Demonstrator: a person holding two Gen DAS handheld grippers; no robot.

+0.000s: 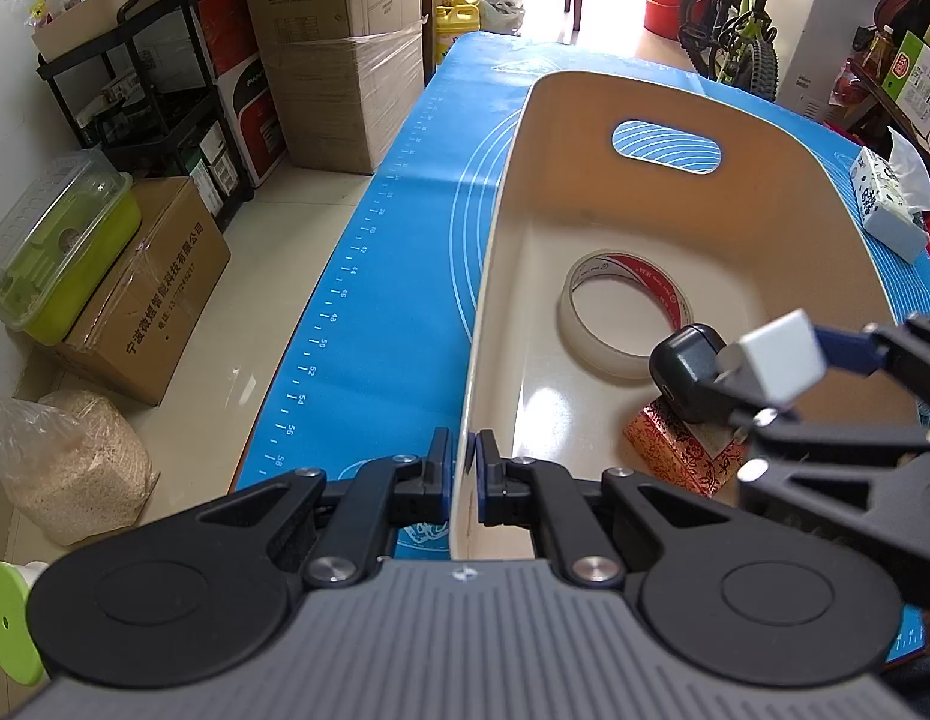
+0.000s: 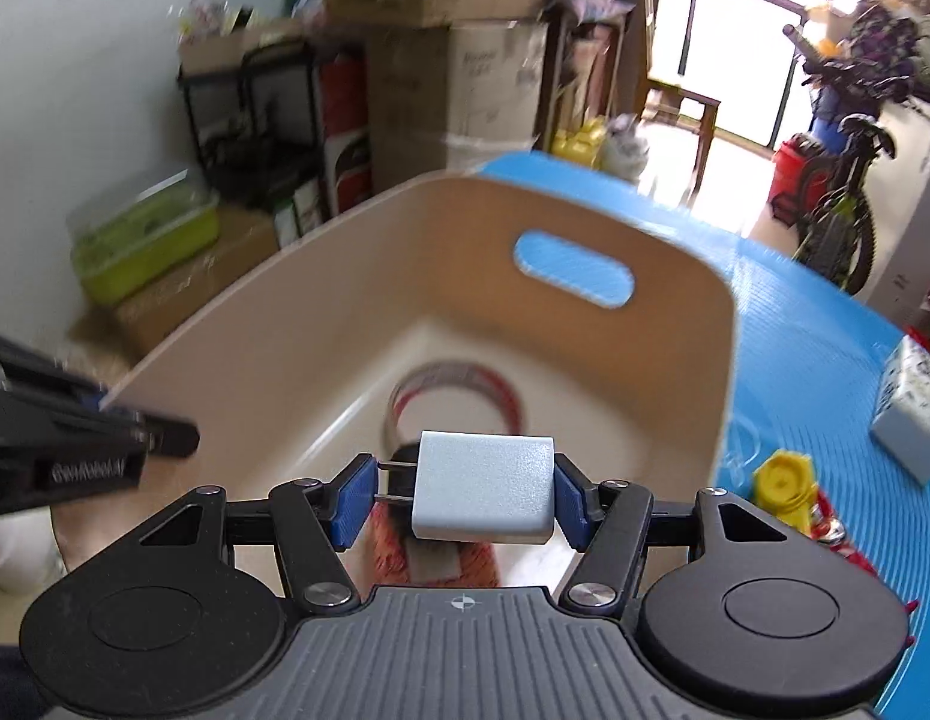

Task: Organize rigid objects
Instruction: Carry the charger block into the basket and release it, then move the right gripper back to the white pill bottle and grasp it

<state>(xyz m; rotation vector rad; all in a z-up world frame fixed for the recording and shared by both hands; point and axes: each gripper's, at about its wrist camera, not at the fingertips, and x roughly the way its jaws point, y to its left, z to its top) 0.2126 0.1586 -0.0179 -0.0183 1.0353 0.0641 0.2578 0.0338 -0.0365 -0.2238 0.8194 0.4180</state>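
A cream plastic bin (image 1: 513, 192) stands on the blue mat (image 1: 369, 276). My left gripper (image 1: 464, 480) is shut on the bin's near left rim. Inside lie a tape roll (image 1: 624, 312), a black rounded case (image 1: 687, 372) and a red patterned box (image 1: 681, 450). My right gripper (image 2: 462, 498) is shut on a white charger plug (image 2: 483, 495), its two prongs toward the left pad, held above the bin's near end (image 2: 441, 228). The plug also shows in the left wrist view (image 1: 777, 357). The tape roll (image 2: 456, 396) shows below it.
A tissue pack (image 1: 885, 204) lies on the mat right of the bin. A yellow object (image 2: 786, 486) and red items lie on the mat at the right. Cardboard boxes (image 1: 153, 294), a black shelf (image 1: 159, 108) and a bicycle (image 1: 741, 18) stand around the table.
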